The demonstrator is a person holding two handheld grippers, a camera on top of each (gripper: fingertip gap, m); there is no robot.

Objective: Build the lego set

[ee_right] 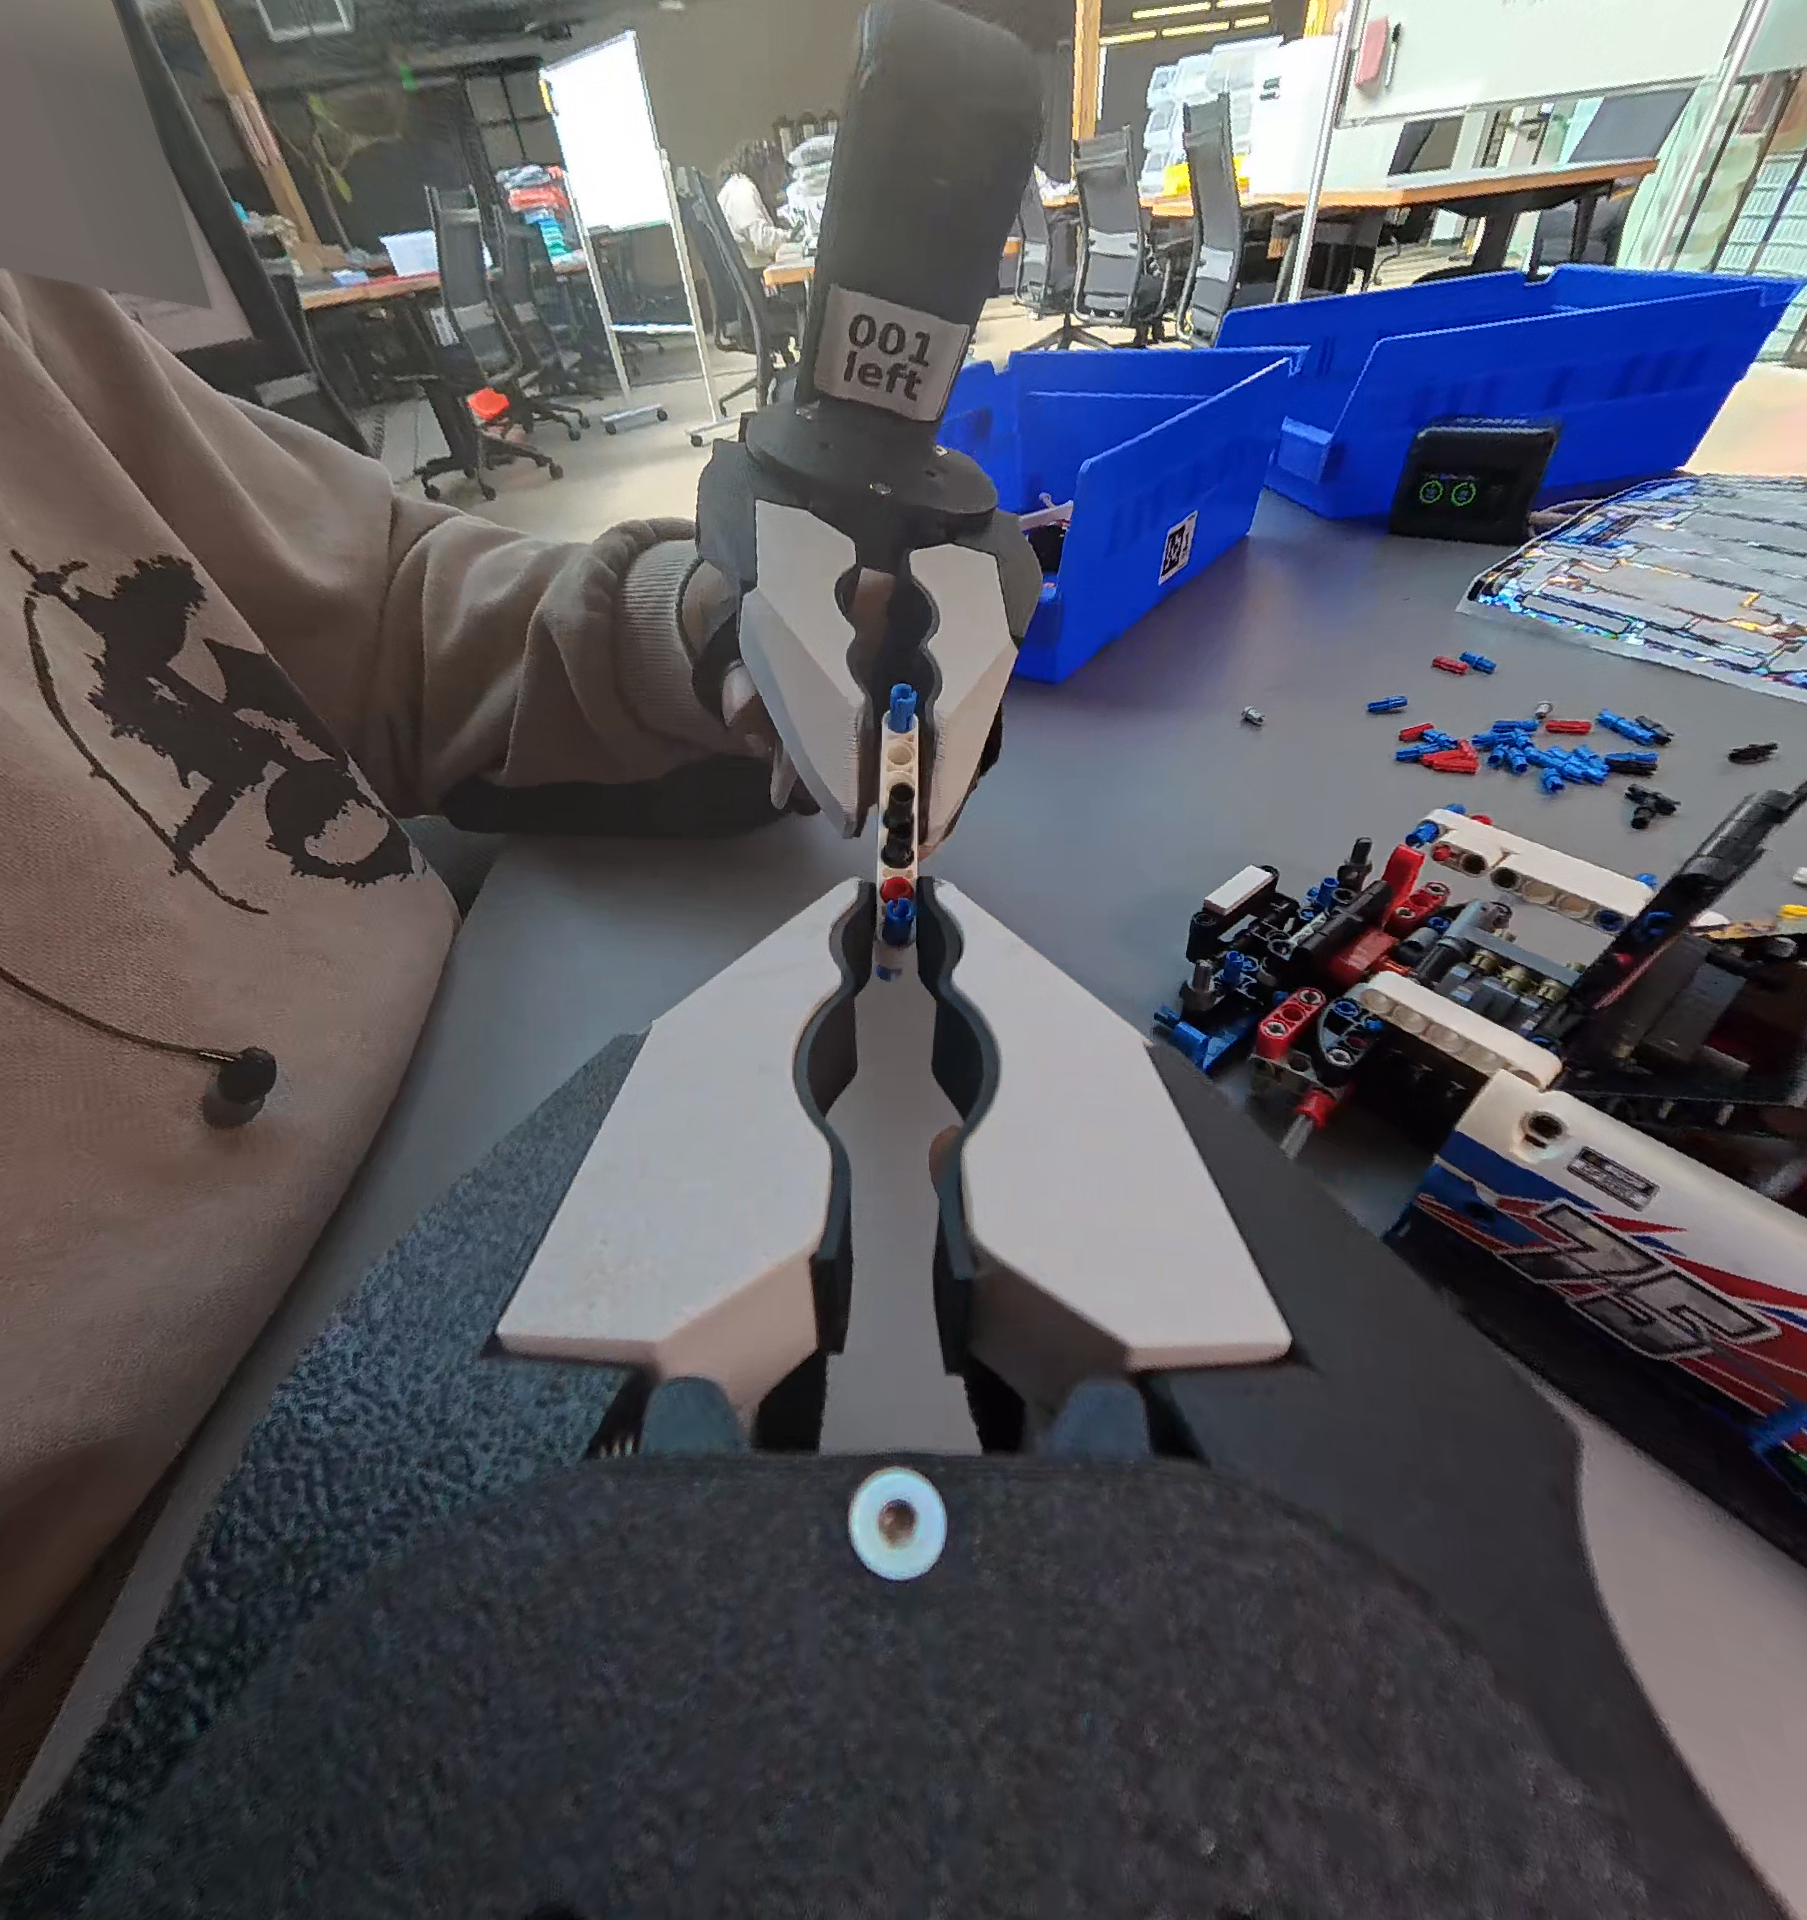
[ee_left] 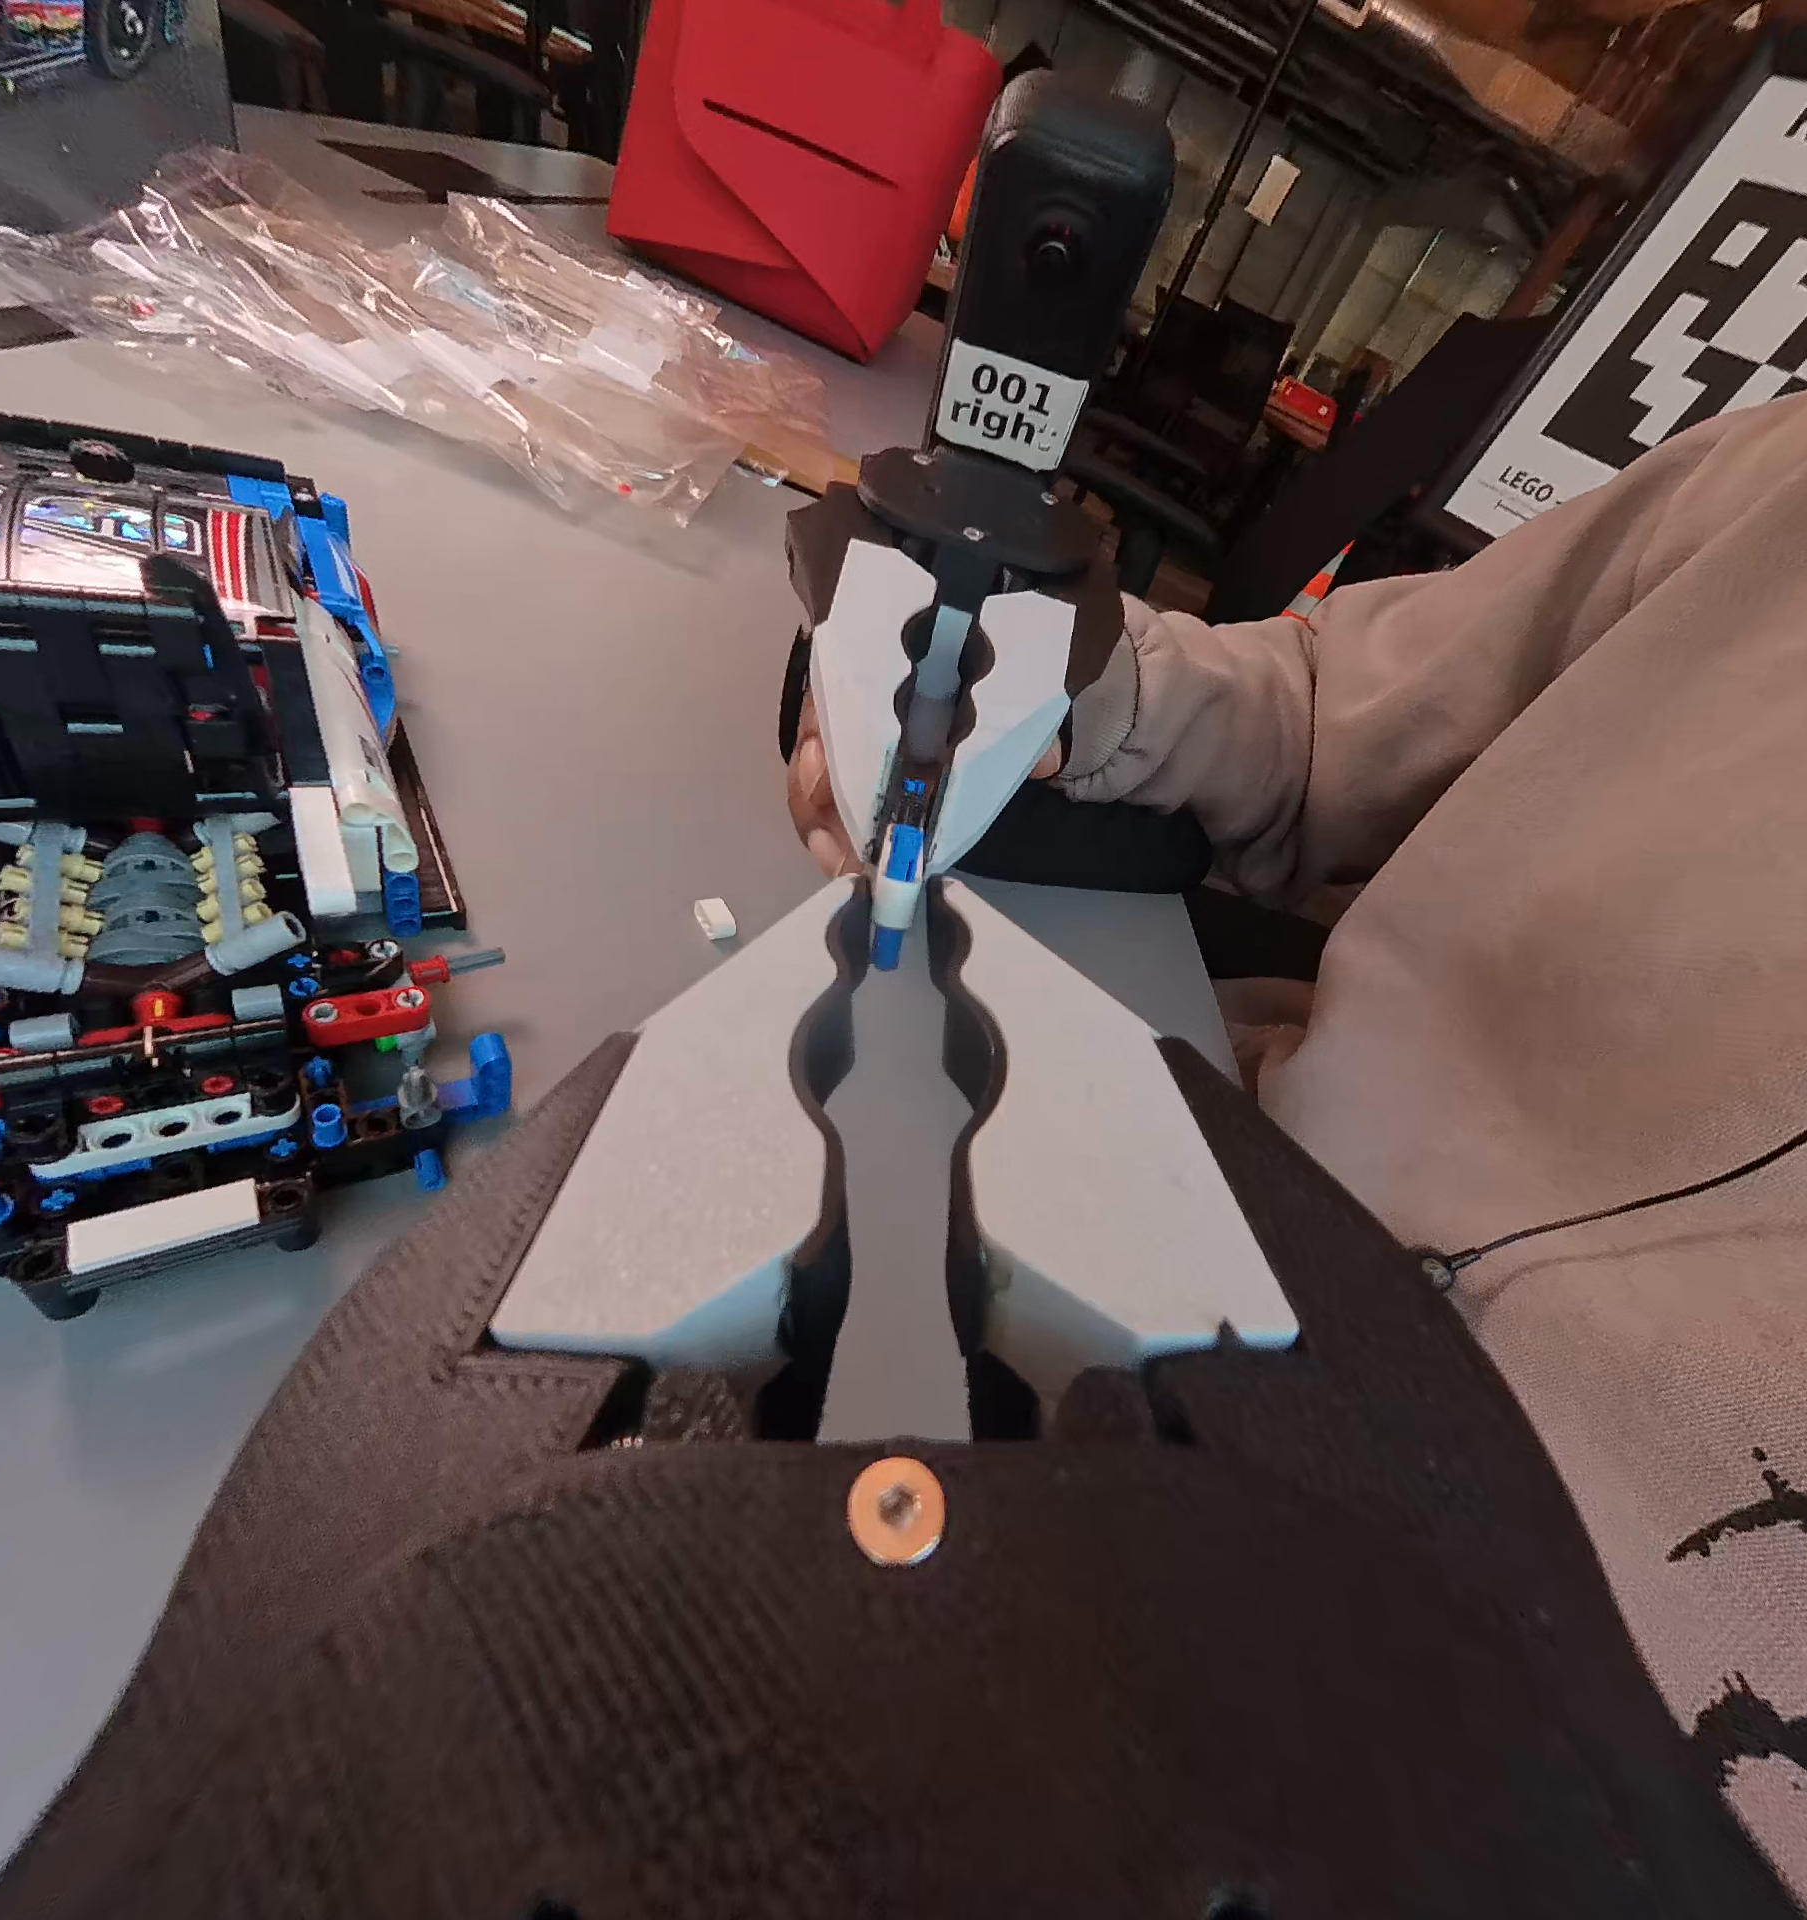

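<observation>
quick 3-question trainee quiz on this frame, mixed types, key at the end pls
1. True or false: the white beam is pinched between the fingertips of both the left gripper and the right gripper.
2. Multiple choice: the loose pile of blue and red pins lies on A) the grey table, B) inside the blue bin, C) on the car model.
3. Fill in: in the left wrist view, the small loose piece on the table beside the gripper tips is ____ in colour.

Key: 1 true; 2 A; 3 white.
</observation>
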